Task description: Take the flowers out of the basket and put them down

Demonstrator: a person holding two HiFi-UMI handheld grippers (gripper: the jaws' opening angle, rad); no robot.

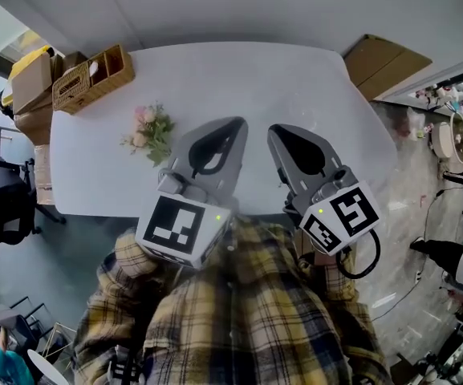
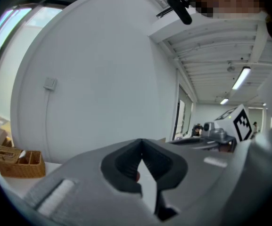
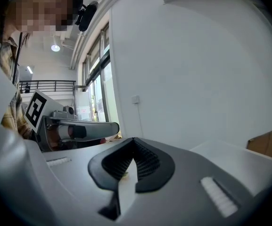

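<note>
Wicker basket: far left corner
Flowers: on table, left of grippers
Left gripper: closed, empty
Right gripper: closed, empty

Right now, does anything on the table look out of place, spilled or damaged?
Nothing stands out. The flowers lie on their side on the white table, apart from the wicker basket, which stands upright at the table's far left corner. No spill or damage shows.
</note>
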